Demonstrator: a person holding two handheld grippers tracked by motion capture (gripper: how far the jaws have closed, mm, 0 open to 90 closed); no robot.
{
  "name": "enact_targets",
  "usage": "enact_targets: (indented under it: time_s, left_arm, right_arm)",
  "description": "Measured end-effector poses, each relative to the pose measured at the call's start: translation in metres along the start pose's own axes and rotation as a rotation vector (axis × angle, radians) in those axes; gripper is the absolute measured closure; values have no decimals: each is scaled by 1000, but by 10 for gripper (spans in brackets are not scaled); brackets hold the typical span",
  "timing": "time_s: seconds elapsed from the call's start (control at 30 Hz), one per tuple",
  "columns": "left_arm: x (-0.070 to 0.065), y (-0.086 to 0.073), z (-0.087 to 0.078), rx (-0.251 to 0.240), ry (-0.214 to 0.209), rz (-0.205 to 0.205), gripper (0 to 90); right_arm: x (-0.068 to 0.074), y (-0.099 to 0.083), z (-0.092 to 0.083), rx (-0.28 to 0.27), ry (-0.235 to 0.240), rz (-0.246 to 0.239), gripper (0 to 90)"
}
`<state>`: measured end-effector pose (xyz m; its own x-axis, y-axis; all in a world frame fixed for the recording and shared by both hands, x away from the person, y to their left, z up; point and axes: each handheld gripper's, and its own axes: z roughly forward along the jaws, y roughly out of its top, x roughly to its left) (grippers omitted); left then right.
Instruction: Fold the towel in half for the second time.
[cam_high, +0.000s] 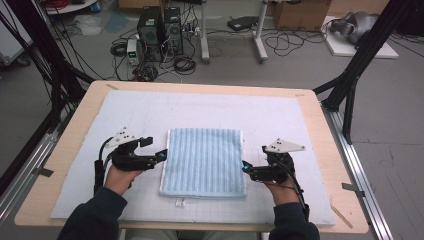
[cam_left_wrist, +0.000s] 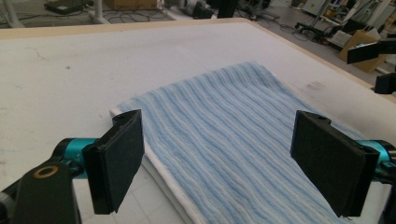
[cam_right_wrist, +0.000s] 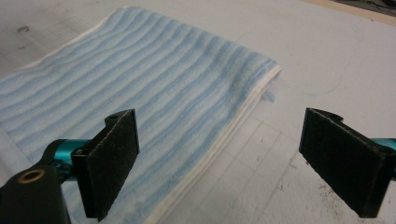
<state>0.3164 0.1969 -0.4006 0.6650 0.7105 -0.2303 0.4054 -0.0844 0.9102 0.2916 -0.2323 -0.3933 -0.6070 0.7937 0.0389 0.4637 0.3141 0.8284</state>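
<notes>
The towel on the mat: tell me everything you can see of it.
The towel is terry-like cloth with pale blue and white stripes and a white hem. It lies folded flat in a near-square on the white mat, layered edges showing along its sides. The left tool and right tool flank it, jaws open, neither gripping it.

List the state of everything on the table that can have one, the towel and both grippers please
Blue striped towel: folded, lying flat on the white mat, held by neither gripper.
Left gripper: open, nothing between its pads, beside the towel's left edge.
Right gripper: open, nothing between its pads, beside the towel's right edge.
</notes>
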Motion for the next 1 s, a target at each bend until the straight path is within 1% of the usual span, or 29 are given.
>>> enact_targets:
  time_s: [0.07,0.13,0.17,0.2,0.27,0.33,0.4,0.47,0.5,0.53,0.57,0.6,0.67,0.7,0.77,0.87,0.9,0.93,1.0]
  left_arm:
    - [3,4,4,11,6,4,180]
    - [5,7,5,1,-5,5,180]
    - [6,9,6,-4,-4,11,180]
    - [7,10,6,-9,-6,8,180]
    - [9,15,9,-5,-6,12,180]
    - [12,18,14,-11,-9,12,181]
    - [15,21,19,0,-1,12,191]
    - [18,25,25,-10,2,6,192]
    - [20,27,27,-6,0,7,198]
    - [21,27,30,-6,5,8,206]
    - [23,28,34,-3,12,0,208]
    - [25,28,37,5,22,5,215]
    - [27,27,42,34,79,29,233]
    - [28,26,45,40,100,35,259]
    - [32,24,49,46,108,39,272]
    - [37,21,58,60,112,18,274]
    - [40,20,62,72,114,5,276]
    - [42,19,65,82,119,1,282]
    - [45,16,71,98,137,-21,297]
  right_arm:
    - [-3,4,4,3,7,1,111]
    - [-5,7,8,9,19,10,111]
    - [-6,8,10,5,25,10,111]
    - [-6,10,12,4,32,14,111]
    - [-6,14,15,5,39,14,111]
    - [-7,18,18,4,42,11,111]
    - [-7,23,20,-1,47,15,111]
    - [-7,25,21,-5,52,17,111]
    - [-6,26,21,-5,53,17,111]
    - [-7,26,21,-7,55,14,111]
    - [-7,26,21,-5,57,12,111]
    - [-7,25,22,-1,57,12,111]
    - [-9,25,21,2,55,17,112]
    - [-9,24,21,2,56,22,111]
    - [-11,23,21,3,55,24,112]
    - [-12,22,22,7,60,24,112]
    - [-12,22,22,10,62,25,111]
    - [-12,22,22,12,64,23,111]
    - [-13,21,23,13,68,21,112]
